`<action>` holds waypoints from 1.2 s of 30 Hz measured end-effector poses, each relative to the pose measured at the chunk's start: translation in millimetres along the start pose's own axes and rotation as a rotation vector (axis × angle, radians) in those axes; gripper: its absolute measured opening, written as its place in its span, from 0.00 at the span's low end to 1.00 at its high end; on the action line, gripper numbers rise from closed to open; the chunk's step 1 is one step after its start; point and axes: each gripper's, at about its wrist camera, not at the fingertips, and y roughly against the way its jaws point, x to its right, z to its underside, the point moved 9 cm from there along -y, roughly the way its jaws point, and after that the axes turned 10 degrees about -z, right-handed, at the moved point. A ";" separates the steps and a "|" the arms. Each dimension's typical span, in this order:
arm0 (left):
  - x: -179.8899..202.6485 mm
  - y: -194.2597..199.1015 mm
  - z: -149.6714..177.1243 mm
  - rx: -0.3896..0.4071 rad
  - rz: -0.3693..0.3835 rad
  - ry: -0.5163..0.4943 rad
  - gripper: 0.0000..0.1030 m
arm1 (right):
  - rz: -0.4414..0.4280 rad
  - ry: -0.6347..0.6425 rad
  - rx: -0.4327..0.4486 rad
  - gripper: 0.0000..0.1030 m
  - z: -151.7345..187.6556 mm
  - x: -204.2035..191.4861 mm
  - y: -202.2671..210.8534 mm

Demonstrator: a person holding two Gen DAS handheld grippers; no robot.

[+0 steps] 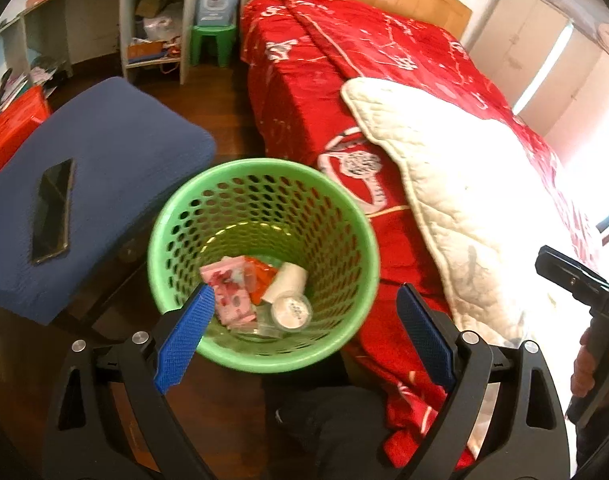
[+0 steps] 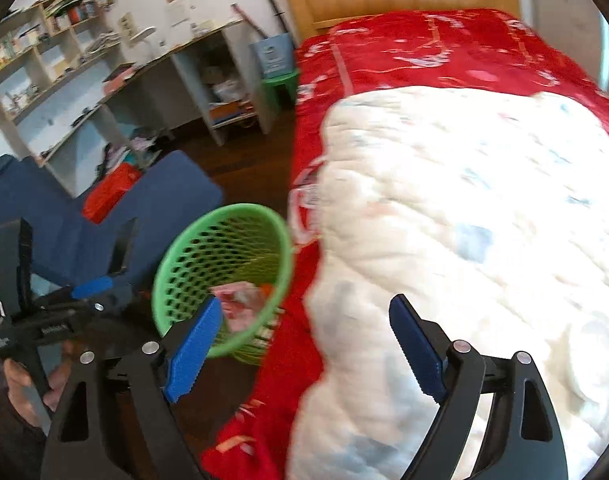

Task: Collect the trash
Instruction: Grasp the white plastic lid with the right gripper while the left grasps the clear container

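Drop step looks done: both claws, left gripper (image 1: 304, 332) & right gripper (image 2: 302, 350), gape wide w/ nothing held, green basket (image 1: 184, 216) already holding wrappers (image 1: 232, 296), so next = find more trash.

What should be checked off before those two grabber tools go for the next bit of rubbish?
1. Left gripper empty, jaws apart: ok.
2. Right gripper empty, jaws apart: ok.
3. Green basket upright, mouth clear: ok.
4. Earlier rubbish, pink wrapper and white cup, sits inside the basket: ok.
5. Next piece of rubbish spotted: cannot tell; none shows on the red bedspread or white quilt.
6. Phone on blue cushion is not rubbish, lies apart from the basket: ok.
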 end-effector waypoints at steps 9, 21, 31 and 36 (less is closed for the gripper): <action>40.3 -2.0 0.4 -0.012 0.035 -0.054 0.88 | 0.170 -0.076 0.048 0.86 26.0 91.1 65.4; 97.1 -3.0 1.6 -0.025 0.063 -0.140 0.90 | 0.320 -0.211 0.058 0.88 67.4 194.7 115.2; 157.5 -4.7 -5.1 -0.023 0.090 -0.216 0.93 | 0.317 -0.196 -0.001 0.89 79.0 212.9 101.7; 189.7 -7.7 -11.2 -0.019 0.104 -0.262 0.93 | 0.315 -0.188 -0.016 0.89 77.7 219.9 93.5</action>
